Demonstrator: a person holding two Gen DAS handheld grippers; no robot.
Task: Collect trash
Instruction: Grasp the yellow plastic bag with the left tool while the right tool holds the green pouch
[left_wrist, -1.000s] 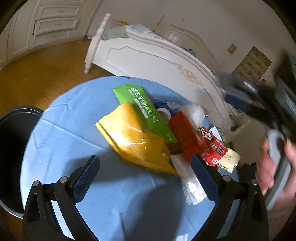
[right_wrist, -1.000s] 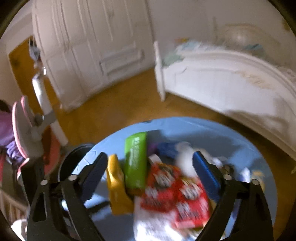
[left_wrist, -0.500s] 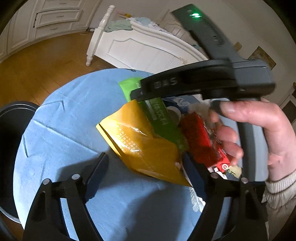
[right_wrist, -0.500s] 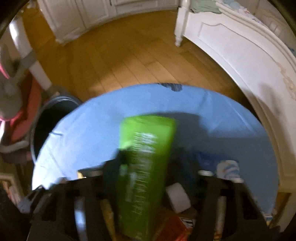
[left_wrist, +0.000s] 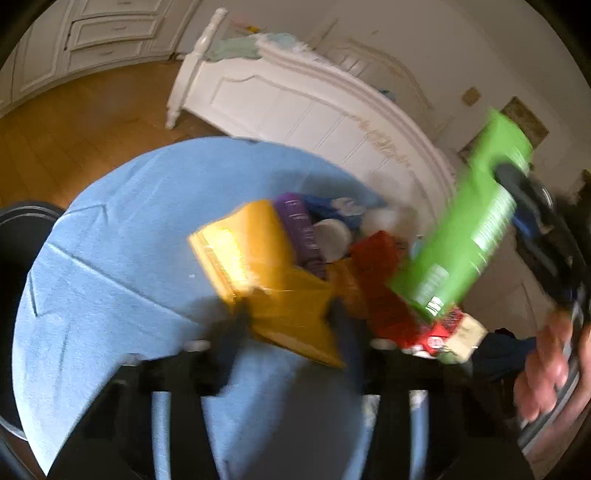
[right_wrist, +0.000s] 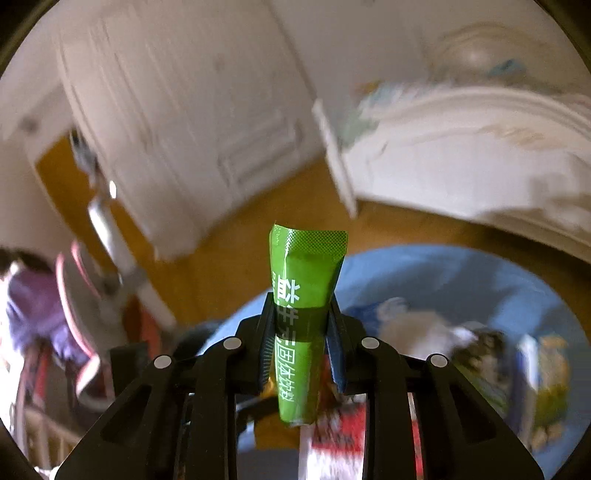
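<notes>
Between the right gripper jaws (just closing): green packet.

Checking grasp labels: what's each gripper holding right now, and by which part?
Right gripper is shut across the middle of the green packet, lifted. Left gripper is shut on the near end of the yellow bag.

L gripper fingers closing on yellow bag; R gripper holds green pouch above blue table.

Green packet lifted; yellow pouch on table.
</notes>
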